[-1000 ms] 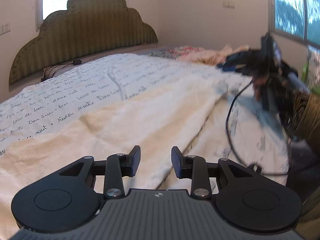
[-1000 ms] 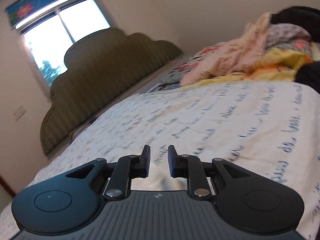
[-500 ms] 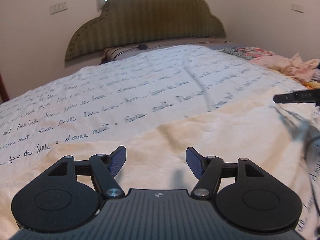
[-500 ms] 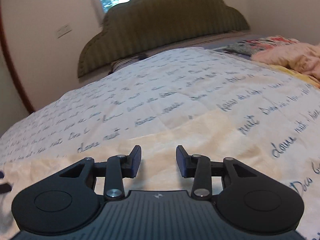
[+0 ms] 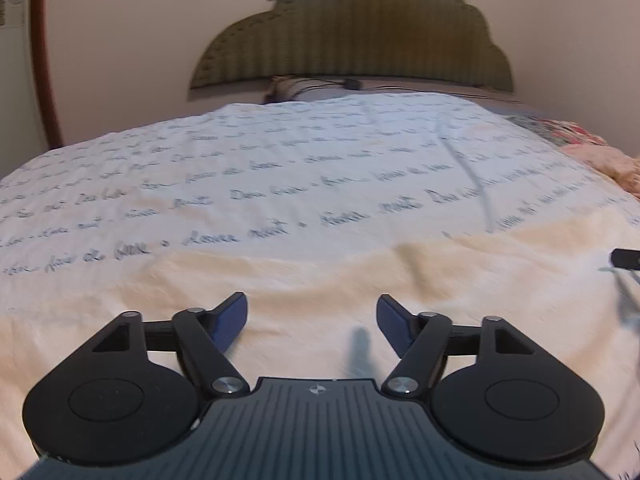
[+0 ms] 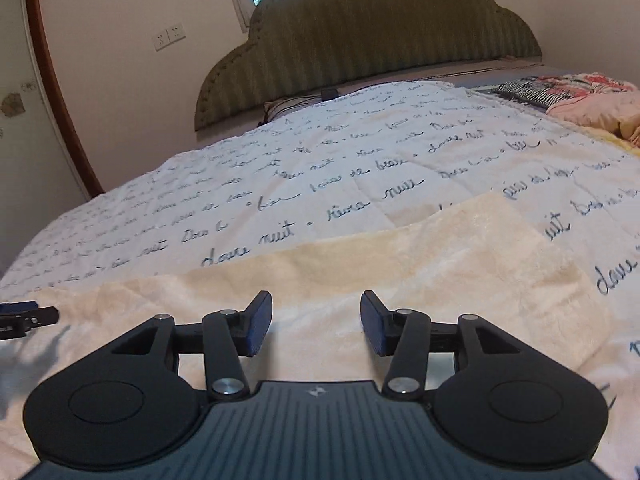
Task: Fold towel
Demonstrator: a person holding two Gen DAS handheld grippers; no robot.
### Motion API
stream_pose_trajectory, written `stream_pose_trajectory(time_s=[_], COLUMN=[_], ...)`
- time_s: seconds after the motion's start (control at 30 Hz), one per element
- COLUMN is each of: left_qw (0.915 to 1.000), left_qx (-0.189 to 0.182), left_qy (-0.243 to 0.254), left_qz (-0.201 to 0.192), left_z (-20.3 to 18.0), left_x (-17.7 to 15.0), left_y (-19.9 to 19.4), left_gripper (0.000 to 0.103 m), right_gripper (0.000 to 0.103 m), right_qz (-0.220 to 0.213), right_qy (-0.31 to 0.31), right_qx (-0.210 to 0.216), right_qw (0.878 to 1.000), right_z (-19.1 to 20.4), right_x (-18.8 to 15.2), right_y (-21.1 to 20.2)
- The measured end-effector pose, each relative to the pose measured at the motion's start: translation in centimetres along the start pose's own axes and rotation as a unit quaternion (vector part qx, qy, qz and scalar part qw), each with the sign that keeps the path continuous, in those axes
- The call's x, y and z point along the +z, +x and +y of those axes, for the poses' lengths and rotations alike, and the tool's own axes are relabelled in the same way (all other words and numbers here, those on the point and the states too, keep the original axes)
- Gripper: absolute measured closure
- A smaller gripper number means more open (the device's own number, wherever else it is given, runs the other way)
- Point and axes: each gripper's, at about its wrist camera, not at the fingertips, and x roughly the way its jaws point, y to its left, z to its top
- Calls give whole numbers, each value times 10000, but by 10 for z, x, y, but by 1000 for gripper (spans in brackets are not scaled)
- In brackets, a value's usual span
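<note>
A cream fleecy towel [image 5: 360, 276] lies spread flat across the near part of the bed, over a white bedspread [image 5: 280, 160] printed with blue handwriting. My left gripper [image 5: 312, 320] hovers above the towel; its jaws are opening and nothing is between them. In the right wrist view the same towel [image 6: 440, 264] shows its far right corner, and my right gripper [image 6: 316, 322] hangs over it, jaws opening, nothing between them. The tip of the right gripper [image 5: 624, 258] shows at the right edge of the left wrist view, the left gripper's tip [image 6: 28, 316] at the left edge of the right one.
An olive padded headboard [image 5: 360, 28] stands at the far end of the bed. A heap of pink and patterned clothes [image 6: 580, 100] lies at the far right. A dark cable and small plug [image 5: 352, 83] lie by the headboard. A wall with sockets [image 6: 168, 36] is on the left.
Both grippers swung round from a tilted sideways view to face the headboard squarely, over the towel. Both pairs of jaws widened from nearly shut to well apart.
</note>
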Motion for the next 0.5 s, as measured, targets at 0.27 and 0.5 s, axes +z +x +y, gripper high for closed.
stream_pose_trajectory(time_s=[0.27, 0.5], left_qw=[9982, 9972], left_qx=[-188, -400], left_qy=[339, 355], left_qz=[-448, -513], left_z=[-31, -49], left_x=[-19, -38], left_y=[-17, -15], left_gripper=[22, 17], right_gripper=[32, 31], right_qz=[-313, -147], right_qy=[729, 3379], right_qx=[39, 878], right_qw=[9968, 9369], right_z=[-24, -98], right_x=[-22, -45], right_y=[-54, -65])
